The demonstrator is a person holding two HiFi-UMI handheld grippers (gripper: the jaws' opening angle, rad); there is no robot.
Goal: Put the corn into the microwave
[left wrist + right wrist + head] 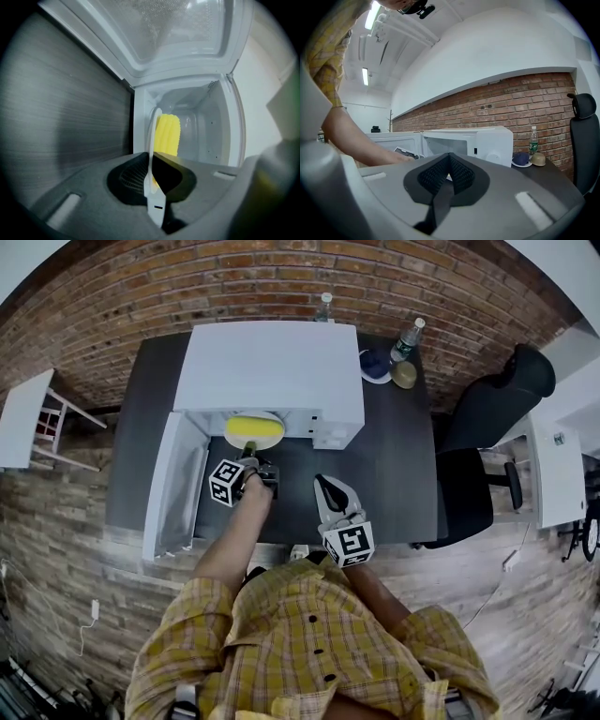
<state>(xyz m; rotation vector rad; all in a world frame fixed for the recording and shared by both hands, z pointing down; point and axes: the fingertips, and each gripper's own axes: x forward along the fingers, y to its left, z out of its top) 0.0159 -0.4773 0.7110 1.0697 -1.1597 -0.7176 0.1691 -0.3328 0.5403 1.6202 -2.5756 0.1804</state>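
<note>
While the load sits only at the mouth of the boxy white microwave (272,362), the step in hand is, by my read, the insertion itself.

Nearest the person, the right gripper (330,491) idles in front of the microwave over the dark table (398,474). Nose roughly level, jaws together on nothing. Fine there, clear of the path.

Further on, the left forearm reaches straight at the microwave opening. At its end the left gripper (151,165) is rolled onto its side, nose tipped slightly down. Its jaws are clamped on the near rim of a thin round white plate (153,136). A yellow cob of corn (167,135) lies on that plate just past the pads, at the microwave's threshold and not fully inside.

To do it well:
- Hold the plate flat so the cob doesn't roll; a rim pinch likely gives little leverage against the weight out front.
- Feed straight in, centred between the microwave's side walls and low enough to clear its top lip.
- Set the plate on the floor of the pale cavity (199,126) before letting the jaws part.
- Mind the white door (173,486), swung wide at the microwave's left; the arm runs beside it.
</note>
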